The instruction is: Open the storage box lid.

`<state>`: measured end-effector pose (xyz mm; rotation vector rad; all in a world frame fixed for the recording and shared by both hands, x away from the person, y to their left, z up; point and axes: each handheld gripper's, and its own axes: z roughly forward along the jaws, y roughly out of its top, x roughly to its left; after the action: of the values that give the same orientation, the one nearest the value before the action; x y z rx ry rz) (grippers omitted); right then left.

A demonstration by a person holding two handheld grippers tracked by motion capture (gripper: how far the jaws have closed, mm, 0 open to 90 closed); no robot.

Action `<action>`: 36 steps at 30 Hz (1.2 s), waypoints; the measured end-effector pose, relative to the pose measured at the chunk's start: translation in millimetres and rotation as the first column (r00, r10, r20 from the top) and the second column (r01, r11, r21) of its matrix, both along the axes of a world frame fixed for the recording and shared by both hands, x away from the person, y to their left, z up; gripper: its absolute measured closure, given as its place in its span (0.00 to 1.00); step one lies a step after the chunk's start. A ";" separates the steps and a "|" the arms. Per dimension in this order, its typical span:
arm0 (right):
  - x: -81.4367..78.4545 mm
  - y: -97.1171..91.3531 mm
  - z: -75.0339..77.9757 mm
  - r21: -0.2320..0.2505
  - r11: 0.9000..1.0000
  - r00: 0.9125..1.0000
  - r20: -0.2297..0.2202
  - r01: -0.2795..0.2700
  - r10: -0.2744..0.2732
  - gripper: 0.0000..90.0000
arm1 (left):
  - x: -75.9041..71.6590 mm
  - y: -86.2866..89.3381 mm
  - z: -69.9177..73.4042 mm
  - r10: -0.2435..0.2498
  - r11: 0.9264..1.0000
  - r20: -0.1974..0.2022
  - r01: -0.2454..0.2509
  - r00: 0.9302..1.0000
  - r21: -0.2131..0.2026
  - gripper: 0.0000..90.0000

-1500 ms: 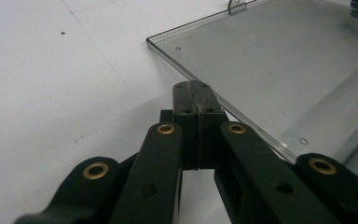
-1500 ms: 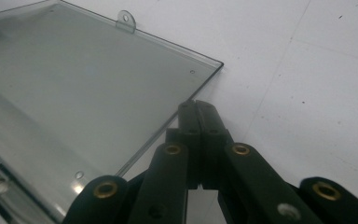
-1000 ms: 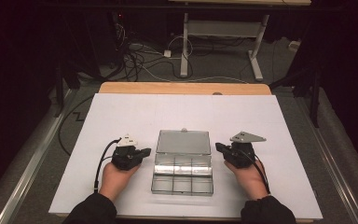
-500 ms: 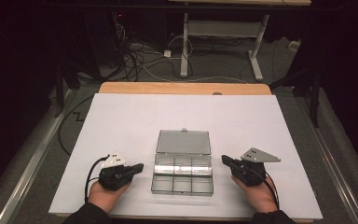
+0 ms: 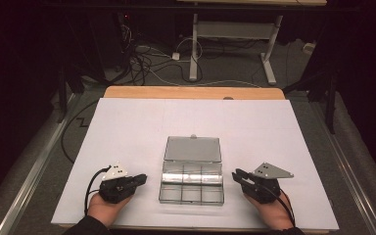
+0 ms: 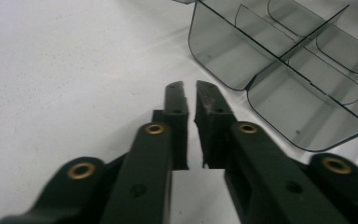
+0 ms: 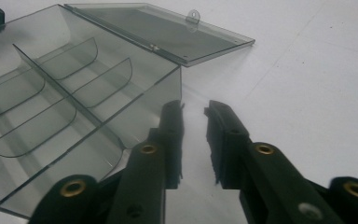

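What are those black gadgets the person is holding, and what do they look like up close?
Each hand holds a black two-jaw gripper: the left gripper and the right gripper. Each carries a grey three-cornered plate on top and trails a black cable. Up close, the flat jaws hang on black link arms with brass-coloured rivets. The person wears dark sleeves.

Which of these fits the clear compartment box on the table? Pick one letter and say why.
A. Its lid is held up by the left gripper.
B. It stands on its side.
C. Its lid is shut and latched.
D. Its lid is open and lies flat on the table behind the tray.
D: the compartment box sits upright with its lid swung back flat on the white table, its divided tray exposed.
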<state>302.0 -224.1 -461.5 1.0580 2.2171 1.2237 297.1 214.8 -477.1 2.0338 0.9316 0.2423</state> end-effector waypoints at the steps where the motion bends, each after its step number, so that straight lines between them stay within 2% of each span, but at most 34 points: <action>1: 0.2 -0.9 -0.5 -0.003 1.000 1.000 -0.003 0.005 -0.005 0.76 | -0.6 -1.2 0.0 -0.005 1.000 -0.001 0.005 1.000 -0.006 0.82; 6: 2.2 -5.9 -2.0 -0.007 1.000 1.000 -0.004 0.004 -0.004 0.56 | 2.0 -6.0 -1.8 -0.032 0.999 -0.004 0.033 0.999 0.012 0.59; 14: 5.6 -11.9 -1.8 0.013 1.000 1.000 0.005 -0.002 0.002 0.25 | 1.2 -4.5 -1.4 0.006 1.000 0.029 -0.007 1.000 0.011 0.30; 17: 5.2 -11.4 -1.1 0.020 1.000 1.000 0.007 0.008 -0.008 0.17 | 1.7 -3.5 -1.4 0.012 1.000 0.024 -0.012 1.000 0.012 0.18; 19: 5.5 -11.4 0.2 0.023 1.000 1.000 0.013 0.004 -0.004 0.12 | 1.6 -2.5 -1.6 0.011 1.000 0.030 -0.011 1.000 0.005 0.16; 23: 6.7 -11.3 0.4 0.019 1.000 1.000 0.006 0.022 -0.022 0.01 | 3.1 -2.5 -2.9 0.012 1.000 0.011 -0.012 1.000 0.000 0.01; 27: 7.7 -12.5 0.9 0.018 0.999 0.999 0.018 0.041 -0.041 0.01 | 3.5 -1.9 -3.3 0.025 1.000 0.014 -0.025 1.000 -0.005 0.00; 31: 6.6 -13.1 2.0 0.017 0.999 0.999 0.021 0.031 -0.031 0.01 | 4.3 -2.1 -3.1 0.008 1.000 0.032 -0.007 0.999 -0.010 0.00; 36: 4.8 -17.1 4.3 0.010 0.999 0.999 0.029 0.031 -0.031 0.01 | 7.9 -0.5 -4.2 0.004 1.000 0.010 -0.004 1.000 -0.011 0.00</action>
<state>306.8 -241.2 -457.2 1.0678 2.1671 1.2302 305.1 214.3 -481.3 2.0186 0.9292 0.2490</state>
